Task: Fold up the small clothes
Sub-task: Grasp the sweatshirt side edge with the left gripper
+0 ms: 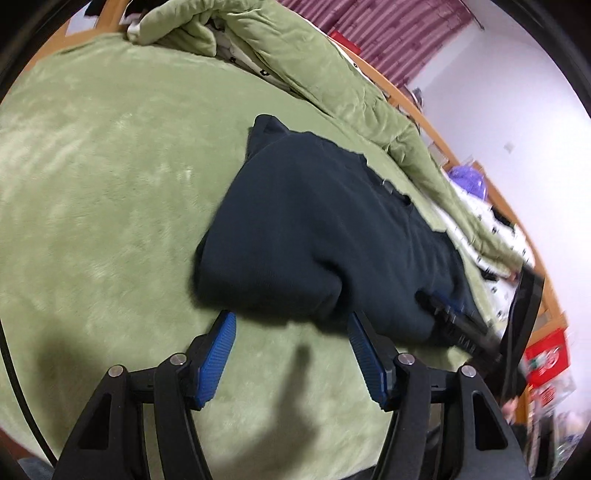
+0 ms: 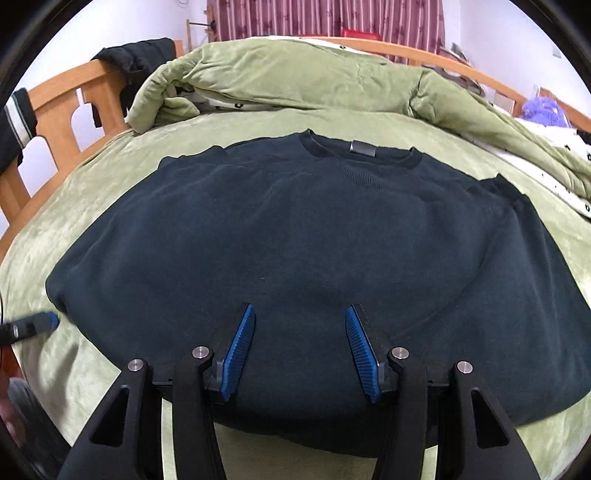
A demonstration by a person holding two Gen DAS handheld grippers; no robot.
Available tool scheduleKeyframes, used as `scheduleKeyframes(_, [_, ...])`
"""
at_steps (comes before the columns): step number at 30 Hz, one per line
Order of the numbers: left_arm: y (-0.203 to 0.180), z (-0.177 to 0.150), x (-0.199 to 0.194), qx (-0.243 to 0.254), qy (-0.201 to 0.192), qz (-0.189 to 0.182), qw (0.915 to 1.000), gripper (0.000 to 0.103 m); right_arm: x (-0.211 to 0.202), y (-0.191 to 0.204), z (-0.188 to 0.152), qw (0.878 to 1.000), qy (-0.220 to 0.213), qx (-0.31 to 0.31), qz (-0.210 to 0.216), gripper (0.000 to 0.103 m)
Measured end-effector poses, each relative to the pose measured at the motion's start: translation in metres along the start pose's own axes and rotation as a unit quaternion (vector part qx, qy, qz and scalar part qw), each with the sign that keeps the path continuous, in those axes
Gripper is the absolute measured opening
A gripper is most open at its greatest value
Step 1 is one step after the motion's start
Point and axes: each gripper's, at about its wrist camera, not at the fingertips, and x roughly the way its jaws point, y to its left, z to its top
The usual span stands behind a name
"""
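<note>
Green plush blanket (image 2: pixel 110 206) is spread across the whole bed surface; it is seen under everything in both views. A green quilt (image 2: pixel 295 74) is bunched along the far side, with a white dotted lining (image 2: pixel 554 162) exposed at its right end. A wooden bed frame (image 2: pixel 55 110) is seen at left and along the back; dark clothing (image 2: pixel 136 62) is draped over its rail. Striped maroon curtains (image 2: pixel 325 18) are hung behind the bed. A purple fluffy item (image 2: pixel 543 109) is visible at far right, near the rail.

The dark navy sweatshirt (image 2: pixel 295 240) is laid flat on the blanket, front up, collar toward the quilt, hem toward the right wrist camera. A grey neck label (image 2: pixel 363 148) is visible inside the collar. Sleeves appear tucked in at both shoulders; how exactly they are folded cannot be resolved. In the left wrist view the garment (image 1: pixel 314 229) is seen side-on, and is blurred.

Right gripper (image 2: pixel 300 310) is held over the hem area, jaws spread apart, nothing pinched; whether the pads (image 2: pixel 240 350) touch the fabric cannot be told.

Left gripper (image 1: pixel 291 317) is positioned at the sweatshirt's left edge, jaws spread wide with nothing between them. Its far fingertip sits against the fabric edge; the near one is over bare blanket. Its blue tip (image 2: pixel 50 320) is seen in the right view just beside the garment's lower-left corner.
</note>
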Motion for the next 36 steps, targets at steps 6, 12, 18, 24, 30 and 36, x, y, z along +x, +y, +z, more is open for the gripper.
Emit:
scheduleKeyframes(6, [0.006,0.016,0.021,-0.048,0.0,-0.021,0.9986,0.065,-0.001,-0.004,-0.006,1.0,-0.012,-0.013,0.001,0.051])
scheduleKeyframes(12, [0.013,0.024,0.019,-0.053,-0.038,0.022,0.9976,0.038,-0.001,-0.005,-0.006,1.0,-0.011,-0.018,-0.002,0.051])
scheduleKeyframes(18, [0.009,0.029,0.007,-0.028,-0.051,0.033,0.9978,0.023,-0.001,-0.007,-0.005,1.0,-0.002,-0.017,-0.008,0.051])
scheduleKeyframes(24, [-0.032,0.031,0.01,0.063,-0.061,0.127,0.988,0.025,-0.009,-0.011,-0.006,1.0,0.005,-0.015,-0.019,0.051])
scheduleKeyframes(30, [-0.055,0.037,0.0,0.091,-0.092,0.134,0.9825,0.022,-0.03,-0.027,-0.008,0.999,-0.006,-0.007,-0.038,0.051])
scheduleKeyframes(36, [-0.089,0.04,-0.006,0.132,-0.107,0.141,0.9754,0.018,-0.051,-0.057,-0.006,0.998,-0.013,0.027,-0.059,0.051])
